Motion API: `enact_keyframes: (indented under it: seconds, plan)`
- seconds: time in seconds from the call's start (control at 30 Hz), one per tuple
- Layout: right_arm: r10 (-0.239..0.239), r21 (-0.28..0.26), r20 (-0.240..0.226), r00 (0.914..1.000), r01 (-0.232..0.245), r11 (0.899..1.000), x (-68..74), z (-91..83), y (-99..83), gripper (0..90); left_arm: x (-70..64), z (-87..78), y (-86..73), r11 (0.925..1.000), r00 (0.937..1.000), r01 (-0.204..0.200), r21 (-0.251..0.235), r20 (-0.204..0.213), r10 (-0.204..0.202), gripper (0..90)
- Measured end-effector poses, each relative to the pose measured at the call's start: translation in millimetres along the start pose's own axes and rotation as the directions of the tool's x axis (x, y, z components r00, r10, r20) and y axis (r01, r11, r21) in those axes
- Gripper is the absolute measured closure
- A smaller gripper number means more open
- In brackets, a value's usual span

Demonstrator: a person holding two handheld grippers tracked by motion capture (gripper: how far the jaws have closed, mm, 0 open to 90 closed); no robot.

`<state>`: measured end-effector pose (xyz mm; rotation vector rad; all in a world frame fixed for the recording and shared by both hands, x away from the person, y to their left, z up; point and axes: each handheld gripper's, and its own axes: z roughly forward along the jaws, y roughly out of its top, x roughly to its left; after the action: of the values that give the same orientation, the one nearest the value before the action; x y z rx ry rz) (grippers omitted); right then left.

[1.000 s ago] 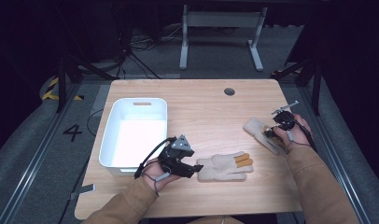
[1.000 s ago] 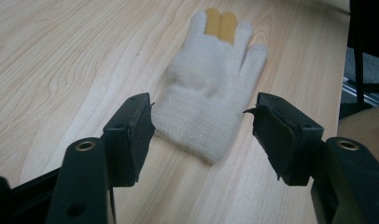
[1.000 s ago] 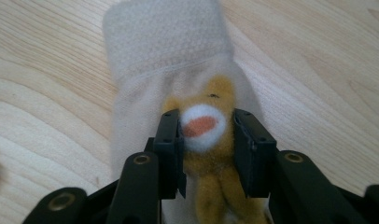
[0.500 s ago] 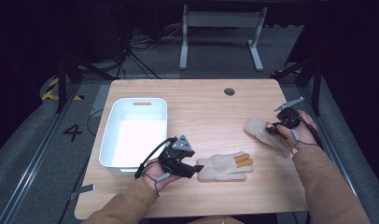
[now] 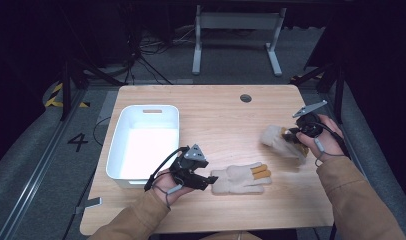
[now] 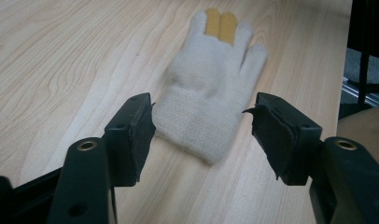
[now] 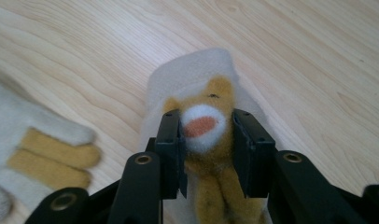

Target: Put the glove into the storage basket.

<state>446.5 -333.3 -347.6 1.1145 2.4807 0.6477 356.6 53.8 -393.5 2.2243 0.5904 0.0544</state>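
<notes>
wood table [image 5: 216, 120], dark rm | L gripper [image 6: 201, 140] spread nr flat glove [image 6: 204, 102] | R gripper [image 7: 204, 144] pinching 2nd glove [image 7: 204, 126]

Lab, dark floor [image 5: 51, 165], marked 4 [image 5: 77, 142]

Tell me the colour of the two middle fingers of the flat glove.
Mustard yellow, on a cream glove; clearest in the left gripper view.

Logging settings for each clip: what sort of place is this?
Probably a lab or recording studio rather than a home: a bare wooden table stands on grey floor with loose cables, yellow-black hazard tape and a painted number 4, dark surroundings all round.
</notes>
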Motion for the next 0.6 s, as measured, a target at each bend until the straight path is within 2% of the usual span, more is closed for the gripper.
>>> enact_keyframes:
  seconds: [0.37, 0.6]
  plan:
    - [-0.096, -0.037, -0.030, 0.9949, 0.095, 0.995, 28.6, -18.4, 13.2, 66.3, 0.0, 0.1, -0.9, 1.0000, 1.0000, 0.000, 0.000, -0.005, 0.000, 39.2]
    - [-0.168, -0.070, -0.052, 0.9843, 0.165, 0.984, 50.9, -26.2, 21.3, 66.3, 0.1, 0.1, -1.2, 1.0000, 1.0000, 0.004, -0.002, -0.007, -0.004, 39.2]
